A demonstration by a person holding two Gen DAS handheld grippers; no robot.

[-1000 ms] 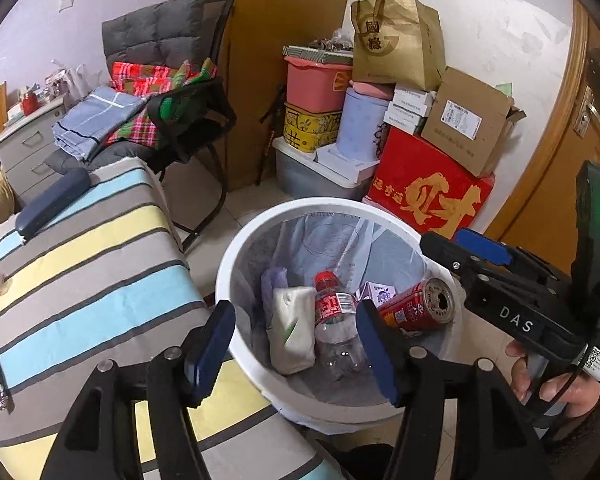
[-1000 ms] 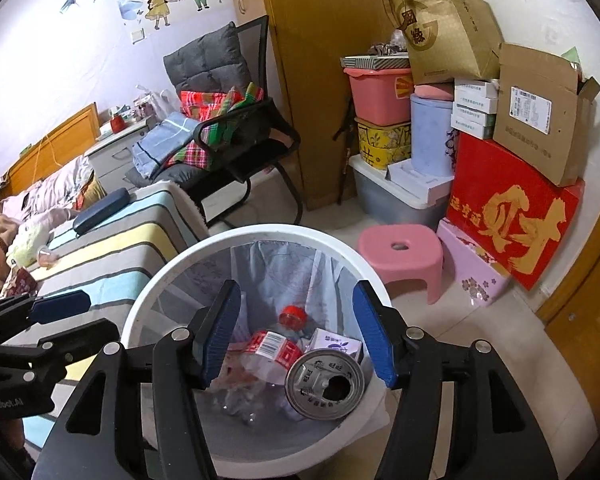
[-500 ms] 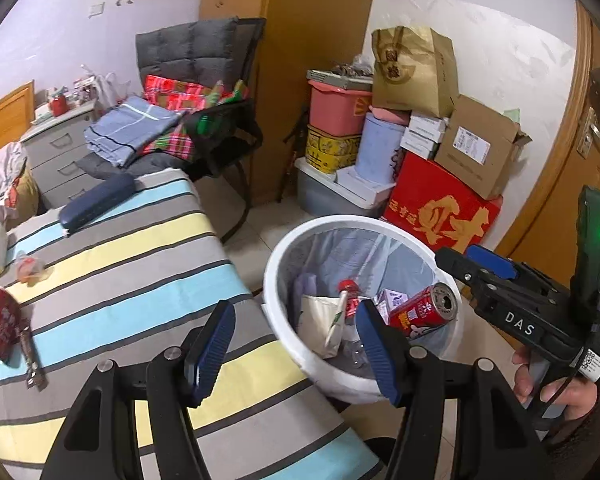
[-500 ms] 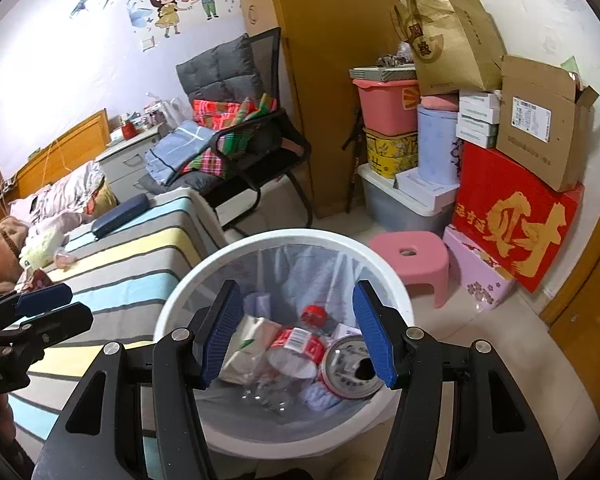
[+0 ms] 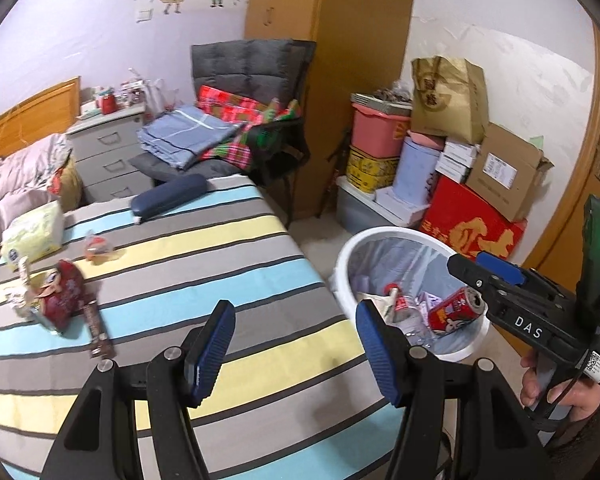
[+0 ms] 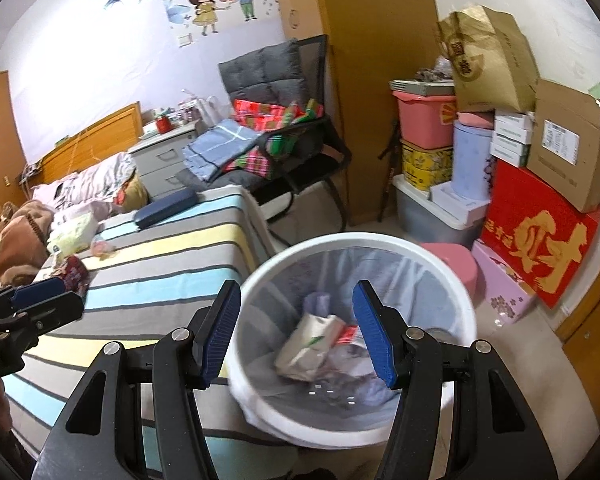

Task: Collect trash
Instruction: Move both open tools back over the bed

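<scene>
The left gripper [image 5: 296, 344] had been swung left from over the white bin [image 5: 342, 256] toward the striped bed [image 5: 220, 248], jaws wide and empty. The right gripper [image 6: 296, 330] was held wide, empty, above the bin. Farther left, a red wrapper [image 5: 62, 296] was left uncollected.

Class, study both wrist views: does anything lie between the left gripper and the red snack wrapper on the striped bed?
Nothing visible does. The left gripper is open and empty, and only bare striped bed lies between it and the red snack wrapper.
</scene>
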